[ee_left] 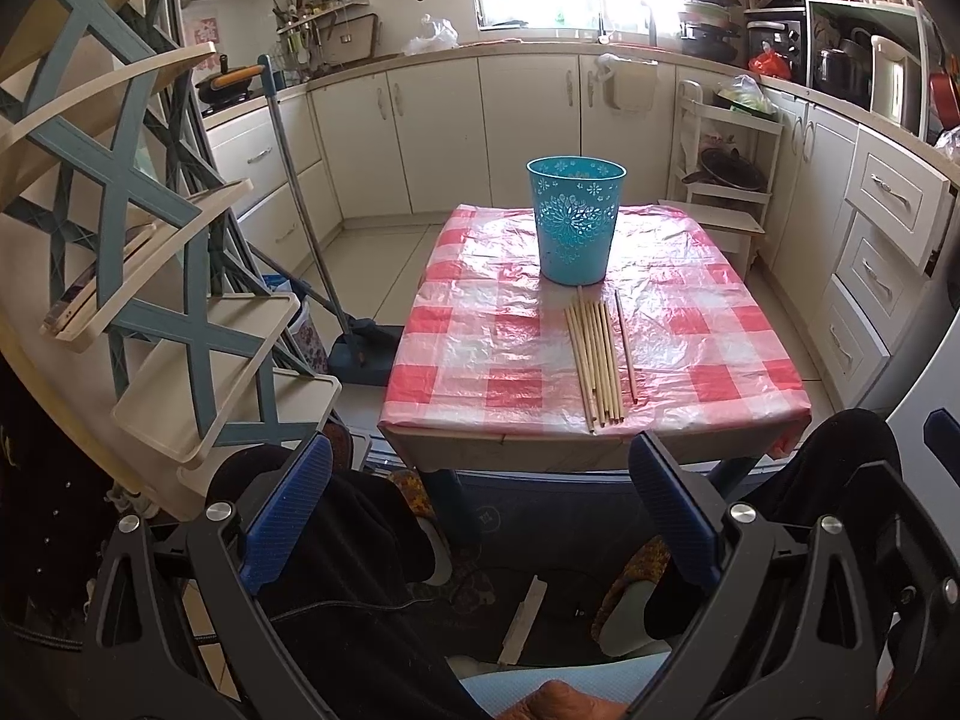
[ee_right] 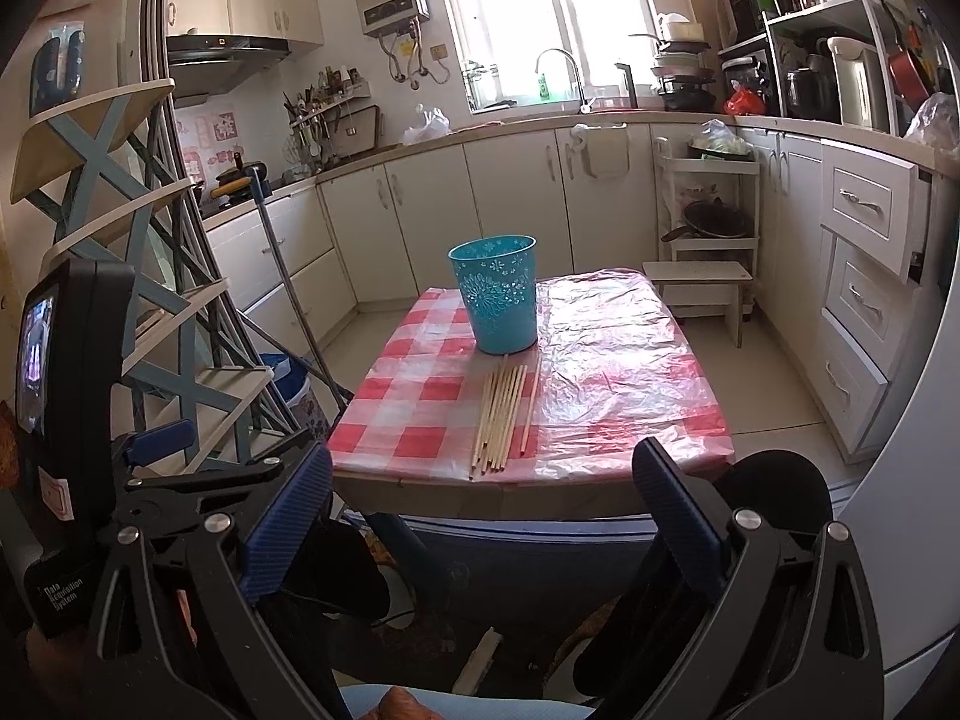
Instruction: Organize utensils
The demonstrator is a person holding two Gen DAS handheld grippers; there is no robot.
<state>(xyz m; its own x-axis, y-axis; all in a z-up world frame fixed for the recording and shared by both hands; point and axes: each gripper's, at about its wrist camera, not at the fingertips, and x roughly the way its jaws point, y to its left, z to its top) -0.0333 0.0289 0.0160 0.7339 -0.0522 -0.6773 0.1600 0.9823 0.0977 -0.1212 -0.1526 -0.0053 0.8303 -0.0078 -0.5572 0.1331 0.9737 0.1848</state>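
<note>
Several wooden chopsticks [ee_left: 594, 354] [ee_right: 501, 417] lie side by side on a small table with a red-and-white checked cover [ee_left: 480, 360] [ee_right: 600, 372], one stick a little apart to the right. Just behind them stands an upright turquoise cut-out bucket [ee_left: 575, 219] [ee_right: 497, 294]. My left gripper [ee_left: 480, 468] is open and empty, held below and short of the table's near edge. My right gripper [ee_right: 483, 480] is open and empty too, also short of the near edge. The left gripper's body [ee_right: 66, 396] shows at the left of the right wrist view.
A blue-and-cream shelf rack [ee_left: 138, 252] [ee_right: 120, 276] stands close on the left, with a mop [ee_left: 312, 240] leaning beside it. White cabinets [ee_left: 456, 132] line the far wall and right side, with a white trolley and step stool [ee_right: 702, 288] at right. The person's knees [ee_left: 336, 516] are under the grippers.
</note>
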